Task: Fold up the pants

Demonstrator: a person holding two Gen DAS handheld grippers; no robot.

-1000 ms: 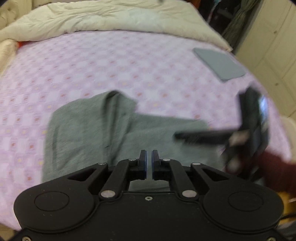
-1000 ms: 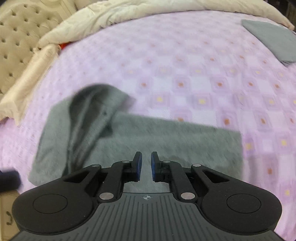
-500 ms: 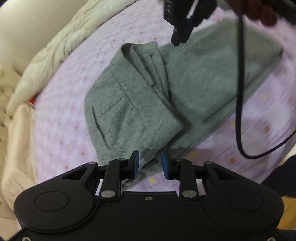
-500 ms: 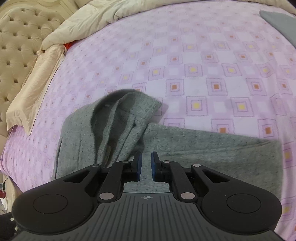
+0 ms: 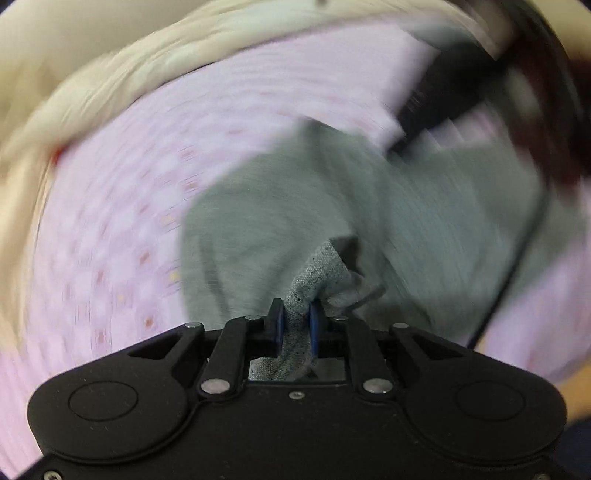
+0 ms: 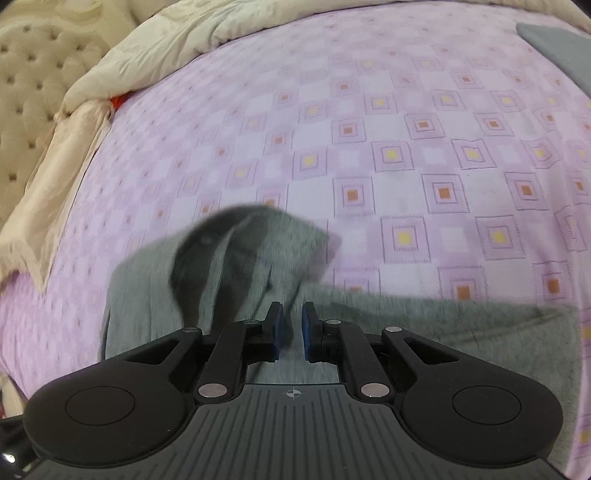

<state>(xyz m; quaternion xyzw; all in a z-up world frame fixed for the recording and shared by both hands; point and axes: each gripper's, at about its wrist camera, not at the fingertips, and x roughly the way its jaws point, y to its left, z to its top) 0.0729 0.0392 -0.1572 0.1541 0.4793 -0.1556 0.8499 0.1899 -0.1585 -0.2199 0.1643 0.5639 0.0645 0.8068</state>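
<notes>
Left hand-held gripper closing on bunched, seemingly knit grey pants.

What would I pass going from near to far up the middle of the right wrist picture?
right gripper → grey pants → purple patterned bedsheet → cream duvet.

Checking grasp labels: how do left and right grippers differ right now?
1. The left gripper has a bunch of the grey pants between its closing jaws; the right gripper has nothing between its pads.
2. The left wrist view is heavily motion-blurred; the right wrist view is mostly sharp.
Shared: both point down at the pants on the purple bedsheet.
</notes>
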